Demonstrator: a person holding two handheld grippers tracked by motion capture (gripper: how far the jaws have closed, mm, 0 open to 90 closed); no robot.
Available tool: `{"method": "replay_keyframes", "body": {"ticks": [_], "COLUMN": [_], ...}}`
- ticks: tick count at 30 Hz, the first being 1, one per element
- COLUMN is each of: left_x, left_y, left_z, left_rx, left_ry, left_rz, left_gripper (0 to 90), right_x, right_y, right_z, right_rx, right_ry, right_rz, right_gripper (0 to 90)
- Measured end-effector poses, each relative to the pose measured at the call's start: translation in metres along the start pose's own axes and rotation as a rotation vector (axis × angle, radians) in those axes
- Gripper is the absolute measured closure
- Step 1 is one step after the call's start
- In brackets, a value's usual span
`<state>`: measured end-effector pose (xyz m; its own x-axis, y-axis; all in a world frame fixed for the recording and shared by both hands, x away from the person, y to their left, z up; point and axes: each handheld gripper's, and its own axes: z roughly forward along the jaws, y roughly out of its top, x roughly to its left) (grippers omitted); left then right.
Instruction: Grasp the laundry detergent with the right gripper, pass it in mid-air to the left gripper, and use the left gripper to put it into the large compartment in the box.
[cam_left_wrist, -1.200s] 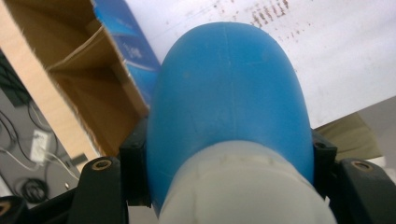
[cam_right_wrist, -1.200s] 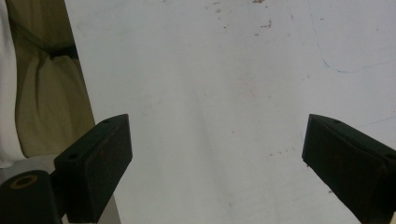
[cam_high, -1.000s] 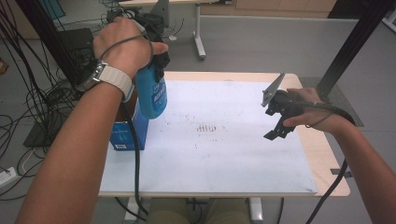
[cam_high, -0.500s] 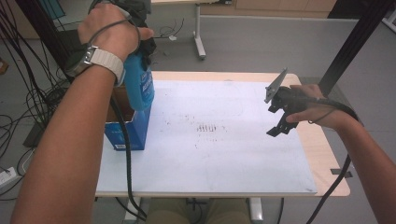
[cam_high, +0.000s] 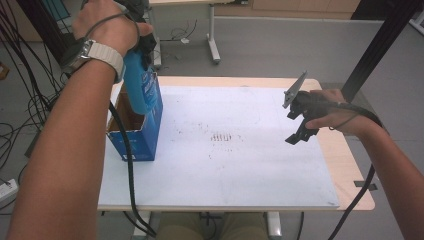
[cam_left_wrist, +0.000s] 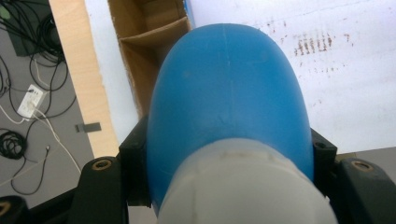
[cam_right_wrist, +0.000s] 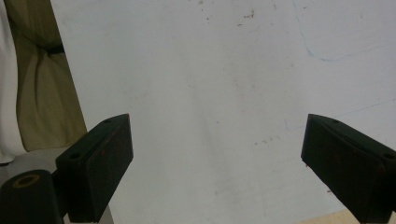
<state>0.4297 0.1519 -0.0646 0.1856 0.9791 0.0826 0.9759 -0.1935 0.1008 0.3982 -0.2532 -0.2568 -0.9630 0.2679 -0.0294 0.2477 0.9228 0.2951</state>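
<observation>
Blue bottle (cam_high: 141, 90) hangs over the open carton (cam_high: 134, 131) (cardboard divider inside)

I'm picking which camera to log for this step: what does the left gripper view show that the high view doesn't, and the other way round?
Left gripper view alone: the cardboard divider inside the box, and a white power strip on the floor. High view alone: the right tongs hanging open over the white sheet, and a watch on the left wrist. Both: the blue bottle clamped in the left tongs above the blue box.
</observation>
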Motion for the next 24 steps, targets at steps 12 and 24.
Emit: {"method": "replay_keyframes", "body": {"ticks": [12, 24], "left_x": [0.018, 0.031], "left_y": [0.005, 0.009], "left_z": [-0.003, 0.011], "left_rx": [-0.009, 0.002], "left_ry": [0.008, 0.02], "left_rz": [-0.038, -0.055], "left_gripper": [37.9, 38.0], "right_x": [-0.007, -0.01], "right_y": [0.001, 0.003], "right_z": [-0.004, 0.001], "right_rx": [-0.004, 0.006], "right_ry": [-0.009, -0.003], "right_rz": [0.009, 0.012], "right_gripper": [8.9, 8.7]}}
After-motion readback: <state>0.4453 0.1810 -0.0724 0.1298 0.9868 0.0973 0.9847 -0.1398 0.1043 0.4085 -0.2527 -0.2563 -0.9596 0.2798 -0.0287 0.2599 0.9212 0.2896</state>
